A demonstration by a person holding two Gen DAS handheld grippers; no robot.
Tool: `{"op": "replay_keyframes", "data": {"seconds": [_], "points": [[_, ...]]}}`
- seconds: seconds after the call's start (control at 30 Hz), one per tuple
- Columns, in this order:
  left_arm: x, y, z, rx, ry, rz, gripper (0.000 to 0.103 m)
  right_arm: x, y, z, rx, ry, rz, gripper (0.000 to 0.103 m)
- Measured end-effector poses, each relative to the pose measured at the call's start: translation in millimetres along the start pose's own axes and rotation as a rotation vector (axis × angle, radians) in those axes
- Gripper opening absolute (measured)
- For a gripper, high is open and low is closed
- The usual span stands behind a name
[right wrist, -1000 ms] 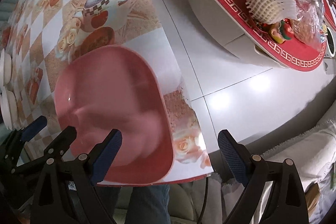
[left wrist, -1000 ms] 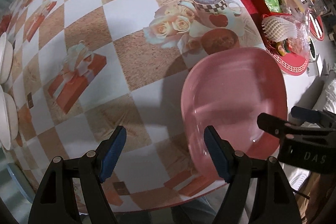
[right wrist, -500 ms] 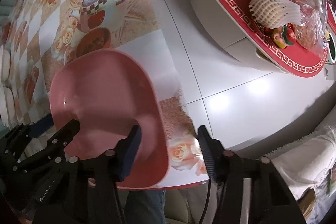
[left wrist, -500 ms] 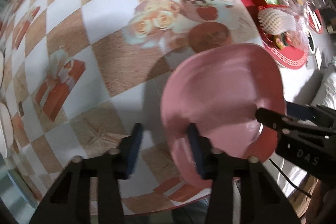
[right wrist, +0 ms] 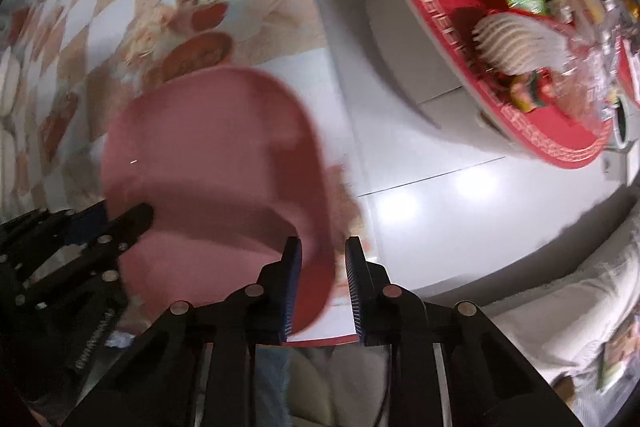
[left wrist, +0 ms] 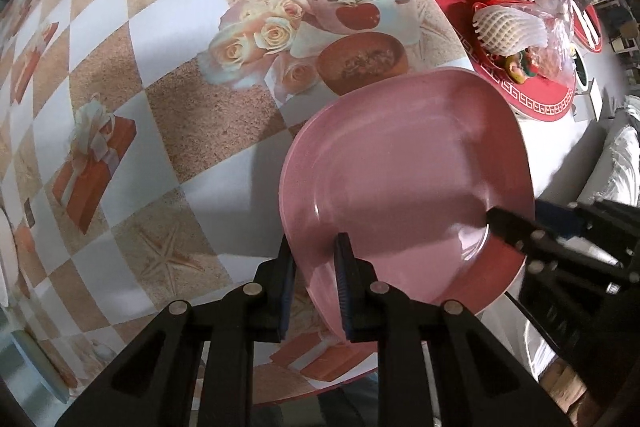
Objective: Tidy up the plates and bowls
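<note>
A pink plate (left wrist: 404,179) lies near the front right corner of the table with the patterned cloth (left wrist: 168,131). My left gripper (left wrist: 314,291) is shut on the plate's near left rim. My right gripper (right wrist: 322,291) is shut on the plate's (right wrist: 216,163) right rim; its fingers show at the right edge of the left wrist view (left wrist: 516,227). The right wrist view is blurred by motion. The plate looks slightly raised off the cloth.
White plates or bowls (right wrist: 8,87) sit at the table's far left edge. A second low table with a red mat (left wrist: 536,99) holds snack bags and wrapped fruit to the right. White tiled floor (right wrist: 440,187) lies between the tables. A white sofa (right wrist: 560,307) is at lower right.
Both grippers went from wide open to shut on opposite rims of the pink plate. The plate has shifted a little, and the right wrist view now blurs with motion.
</note>
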State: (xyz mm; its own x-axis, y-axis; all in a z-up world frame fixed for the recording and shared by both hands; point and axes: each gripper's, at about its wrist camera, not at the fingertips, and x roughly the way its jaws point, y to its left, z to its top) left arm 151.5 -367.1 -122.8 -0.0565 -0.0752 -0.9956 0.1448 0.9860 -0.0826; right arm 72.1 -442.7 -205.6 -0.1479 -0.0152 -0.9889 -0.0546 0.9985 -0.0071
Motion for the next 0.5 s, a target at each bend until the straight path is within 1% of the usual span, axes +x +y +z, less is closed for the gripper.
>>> {"op": "replay_keyframes", "data": {"seconds": [0.1,0.17,0.3,0.4,0.5], "points": [[-2,4,-2,0.001,-0.006,0.009,0.021,2,2,1,0.016,0.007,0.018,0.025],[-2,8,-1,-0.013,-0.006,0.014,0.021,1,2,3,0.027,0.01,0.049,0.019],[-3,17,-3,-0.03,-0.006,0.019,0.021,3,9,5,0.018,0.013,0.073,0.019],[-4,27,-9,-0.028,-0.014,0.038,0.021,5,21,3,-0.004,0.019,0.086,0.019],[-5,41,-17,-0.041,-0.017,0.053,0.021,6,42,-1,-0.046,0.018,0.084,0.019]]}}
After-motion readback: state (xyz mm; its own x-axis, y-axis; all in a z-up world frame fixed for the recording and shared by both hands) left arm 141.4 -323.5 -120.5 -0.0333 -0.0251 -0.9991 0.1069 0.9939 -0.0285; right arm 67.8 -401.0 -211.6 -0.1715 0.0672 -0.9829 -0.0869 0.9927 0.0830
